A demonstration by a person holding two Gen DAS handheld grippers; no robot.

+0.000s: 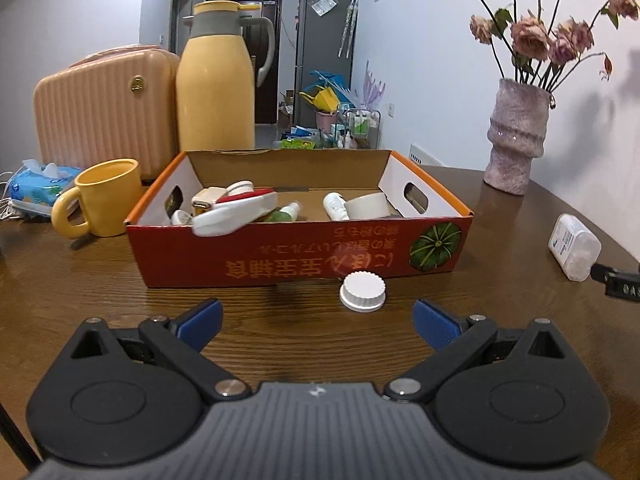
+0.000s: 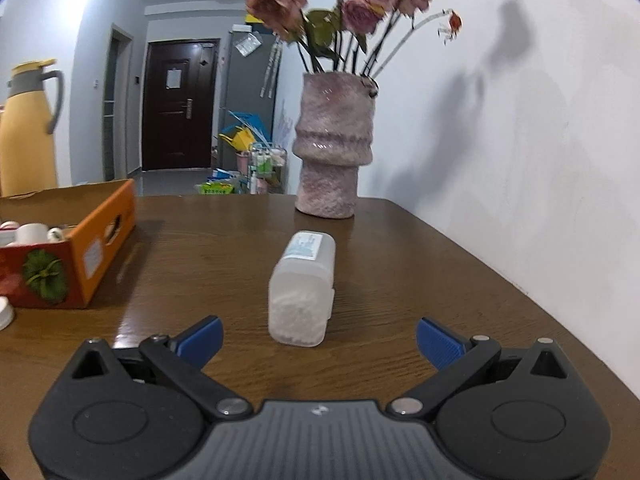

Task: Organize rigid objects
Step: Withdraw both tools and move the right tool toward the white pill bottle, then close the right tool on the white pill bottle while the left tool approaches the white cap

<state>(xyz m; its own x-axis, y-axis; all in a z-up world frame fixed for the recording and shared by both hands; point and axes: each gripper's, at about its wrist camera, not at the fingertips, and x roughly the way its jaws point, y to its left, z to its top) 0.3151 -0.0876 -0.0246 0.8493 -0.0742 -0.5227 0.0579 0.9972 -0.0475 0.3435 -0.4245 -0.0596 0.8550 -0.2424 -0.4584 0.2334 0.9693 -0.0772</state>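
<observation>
The left gripper (image 1: pixel 318 322) hung low over the wooden table (image 1: pixel 100 280), its blue-padded fingers (image 1: pixel 200 322) spread wide and holding nothing. Just ahead, slightly right of centre, a white ribbed cap (image 1: pixel 363 291) lay flat on the table, close to the front wall of the cardboard box (image 1: pixel 304 252). The box was red and orange with a green pumpkin printed on it, and several things lay inside: small white bottles, a roll of tape (image 1: pixel 370 206) and a white pouch with red trim (image 1: pixel 236 214) draped over the front edge. The rest of that pile was too jumbled to name.

The right gripper (image 2: pixel 320 338) also stood spread apart and empty. Between its fingers, a little ahead, a clear plastic container (image 2: pixel 302 290) lay on its side on the table, its labelled end pointing away toward the pink vase (image 2: pixel 334 148) of dried roses. A yellow mug (image 1: pixel 106 200), a yellow thermos jug (image 1: pixel 216 80) and a peach suitcase (image 1: pixel 104 112) stood left of and behind the box.
</observation>
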